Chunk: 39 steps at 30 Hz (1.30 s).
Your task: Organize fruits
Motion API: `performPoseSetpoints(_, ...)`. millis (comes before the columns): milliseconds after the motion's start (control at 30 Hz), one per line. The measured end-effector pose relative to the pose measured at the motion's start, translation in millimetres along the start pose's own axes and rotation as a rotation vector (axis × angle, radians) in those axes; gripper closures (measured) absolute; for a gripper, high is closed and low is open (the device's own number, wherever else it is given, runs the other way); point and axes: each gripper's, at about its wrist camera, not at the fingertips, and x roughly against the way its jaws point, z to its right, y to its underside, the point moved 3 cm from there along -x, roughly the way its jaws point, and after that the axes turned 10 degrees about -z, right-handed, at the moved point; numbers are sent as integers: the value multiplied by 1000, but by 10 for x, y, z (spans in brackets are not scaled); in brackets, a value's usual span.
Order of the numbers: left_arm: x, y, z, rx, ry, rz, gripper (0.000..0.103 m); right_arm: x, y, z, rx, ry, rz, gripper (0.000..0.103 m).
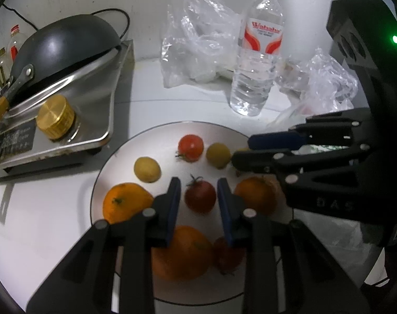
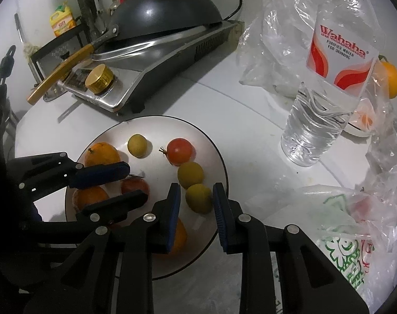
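On the white plate a dark red tomato lies framed by the left tool, whose narrow jaws look apart from it; the right tool, equally narrow, frames a yellow-green plum. Both fruits look light, smooth, round and easily bruised: take them gently across the widest middle.

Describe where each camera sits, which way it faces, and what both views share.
Left wrist: on the left gripper, angled down at the plate, straddling a dark tomato; the right gripper enters from the right.
Right wrist: on the right gripper, angled down at the plate, straddling a yellow fruit; the left gripper enters from the left.
Shared: plate, water bottle, stove.
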Motion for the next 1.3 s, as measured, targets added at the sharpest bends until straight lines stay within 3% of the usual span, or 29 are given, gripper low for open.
performPoseSetpoints(1300, 1215, 227, 408, -10, -58, 193, 68, 1208, 582, -131, -30, 93, 180, 74)
